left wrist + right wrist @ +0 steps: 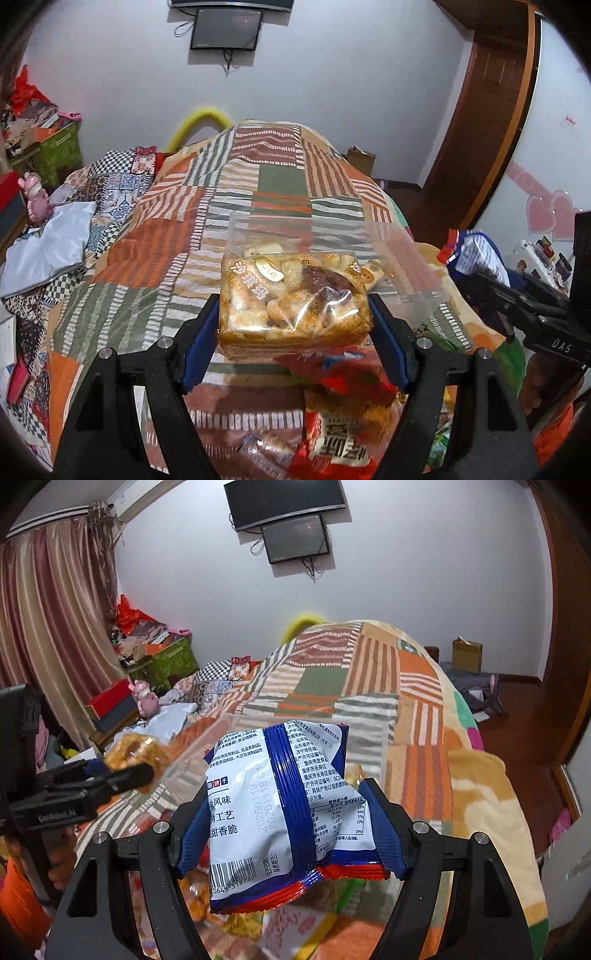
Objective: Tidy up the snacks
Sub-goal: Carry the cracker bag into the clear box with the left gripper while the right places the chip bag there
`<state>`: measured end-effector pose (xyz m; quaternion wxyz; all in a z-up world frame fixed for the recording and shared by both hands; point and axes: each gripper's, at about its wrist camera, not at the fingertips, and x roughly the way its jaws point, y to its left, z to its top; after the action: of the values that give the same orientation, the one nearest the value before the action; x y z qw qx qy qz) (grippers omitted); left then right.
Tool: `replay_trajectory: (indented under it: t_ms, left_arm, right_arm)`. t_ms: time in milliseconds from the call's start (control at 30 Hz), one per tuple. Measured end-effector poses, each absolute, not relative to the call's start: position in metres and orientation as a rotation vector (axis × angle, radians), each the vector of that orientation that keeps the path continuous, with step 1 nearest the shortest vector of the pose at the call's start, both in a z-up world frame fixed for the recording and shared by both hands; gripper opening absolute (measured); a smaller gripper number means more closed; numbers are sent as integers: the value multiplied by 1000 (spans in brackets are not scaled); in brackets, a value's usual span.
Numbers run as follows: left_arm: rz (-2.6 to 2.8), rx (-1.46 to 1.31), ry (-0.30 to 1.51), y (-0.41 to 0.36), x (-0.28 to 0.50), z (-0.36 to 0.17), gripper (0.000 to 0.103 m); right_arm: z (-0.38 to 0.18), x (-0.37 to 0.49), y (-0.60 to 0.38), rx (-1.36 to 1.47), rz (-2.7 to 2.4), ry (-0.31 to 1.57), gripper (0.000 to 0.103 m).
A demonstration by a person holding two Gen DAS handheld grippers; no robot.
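My left gripper (293,325) is shut on a clear orange pack of puffed rice cakes (291,295) and holds it above the bed, over the near rim of a clear plastic box (391,240). My right gripper (284,819) is shut on a white and blue snack bag (280,805), held up with its printed back facing the camera. The blue bag also shows at the right of the left wrist view (476,251). The rice cake pack shows at the left of the right wrist view (135,753). Several loose snack packets, one red (340,424), lie below the grippers.
A patchwork striped blanket (236,206) covers the bed. Grey cloth (48,243) and a pink toy (35,201) lie at the left. A green box (173,662) of clutter stands by the curtain. A wooden door (487,122) is at the right.
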<state>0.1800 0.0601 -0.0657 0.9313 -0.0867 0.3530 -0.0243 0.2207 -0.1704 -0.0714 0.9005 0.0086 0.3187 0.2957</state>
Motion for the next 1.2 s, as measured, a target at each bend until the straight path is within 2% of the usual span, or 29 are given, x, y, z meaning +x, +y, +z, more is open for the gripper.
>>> replay_trajectory:
  t_ms: [567, 1200]
  left_arm:
    - [-82, -166, 831, 62, 249, -95, 75]
    - [-125, -137, 963, 50, 285, -132, 76]
  right_arm:
    - [-100, 276, -139, -41, 612, 772, 73]
    - [-133, 301, -119, -130, 593, 908, 73]
